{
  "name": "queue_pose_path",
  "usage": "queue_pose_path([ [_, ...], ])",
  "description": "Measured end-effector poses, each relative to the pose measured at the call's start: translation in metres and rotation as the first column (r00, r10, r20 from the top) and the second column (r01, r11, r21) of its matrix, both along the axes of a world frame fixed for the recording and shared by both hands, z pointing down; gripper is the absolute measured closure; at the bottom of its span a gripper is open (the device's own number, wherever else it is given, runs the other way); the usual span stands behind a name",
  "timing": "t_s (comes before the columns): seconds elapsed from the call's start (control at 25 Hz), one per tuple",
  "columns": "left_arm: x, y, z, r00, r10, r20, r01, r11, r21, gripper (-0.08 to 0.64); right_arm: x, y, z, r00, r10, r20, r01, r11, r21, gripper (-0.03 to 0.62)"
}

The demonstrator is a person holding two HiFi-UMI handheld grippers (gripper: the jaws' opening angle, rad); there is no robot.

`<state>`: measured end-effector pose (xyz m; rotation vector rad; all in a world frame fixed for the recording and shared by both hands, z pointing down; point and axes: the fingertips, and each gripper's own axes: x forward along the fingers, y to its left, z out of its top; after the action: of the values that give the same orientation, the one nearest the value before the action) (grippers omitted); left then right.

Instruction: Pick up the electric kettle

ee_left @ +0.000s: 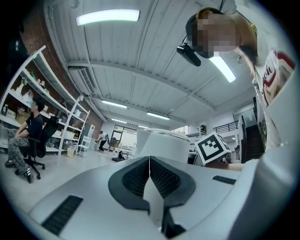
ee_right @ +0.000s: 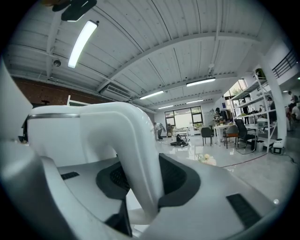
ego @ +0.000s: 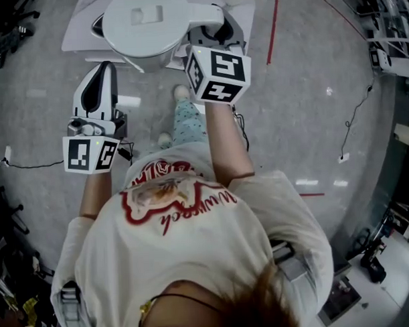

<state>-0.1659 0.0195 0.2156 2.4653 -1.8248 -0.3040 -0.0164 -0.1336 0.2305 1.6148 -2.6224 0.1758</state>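
Note:
The white electric kettle (ego: 144,22) hangs at the top of the head view, round lid up and its curved handle (ego: 206,16) pointing right. My right gripper (ego: 217,33) is shut on that handle; in the right gripper view the handle (ee_right: 133,150) runs up between the dark pads (ee_right: 174,177), with the kettle body (ee_right: 61,136) to the left. My left gripper (ego: 106,69) is beside the kettle on the left, apart from it, jaws shut on nothing. In the left gripper view its pads (ee_left: 161,177) meet, and the kettle (ee_left: 164,143) rises beyond them.
A white low surface (ego: 78,38) lies under and behind the kettle. A red line (ego: 273,26) and cables (ego: 354,121) cross the grey floor. Shelves (ee_left: 28,103) and a seated person (ee_left: 26,136) are at the left, with chairs and tables (ee_right: 225,133) far off.

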Motion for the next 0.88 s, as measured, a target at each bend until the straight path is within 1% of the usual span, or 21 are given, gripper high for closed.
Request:
queue_pose_path([
  [0.16, 0.019, 0.032, -0.004, 0.999, 0.031, 0.018, -0.031, 0.999, -0.009, 0.547, 0.016, 0.034, -0.004, 1.000, 0.012, -0.003, -0.012, 1.000, -0.002, 0.460],
  [0.4, 0.025, 0.070, -0.013, 0.999, 0.023, 0.027, -0.023, 1.000, 0.004, 0.546, 0.027, 0.072, -0.017, 1.000, 0.008, -0.009, -0.008, 1.000, 0.018, 0.460],
  [0.6, 0.036, 0.088, -0.015, 1.000, 0.005, 0.017, -0.005, 1.000, 0.012, 0.546, 0.037, 0.093, -0.015, 1.000, -0.011, -0.002, 0.011, 1.000, 0.012, 0.460],
  [0.72, 0.050, 0.095, -0.017, 1.000, 0.002, 0.013, -0.002, 1.000, 0.018, 0.548, 0.048, 0.102, -0.015, 1.000, -0.026, 0.002, 0.026, 1.000, 0.009, 0.460],
  [0.88, 0.076, 0.106, -0.016, 1.000, -0.001, 0.015, 0.001, 1.000, 0.012, 0.546, 0.067, 0.113, -0.016, 0.999, -0.051, -0.014, 0.051, 0.999, 0.016, 0.460],
])
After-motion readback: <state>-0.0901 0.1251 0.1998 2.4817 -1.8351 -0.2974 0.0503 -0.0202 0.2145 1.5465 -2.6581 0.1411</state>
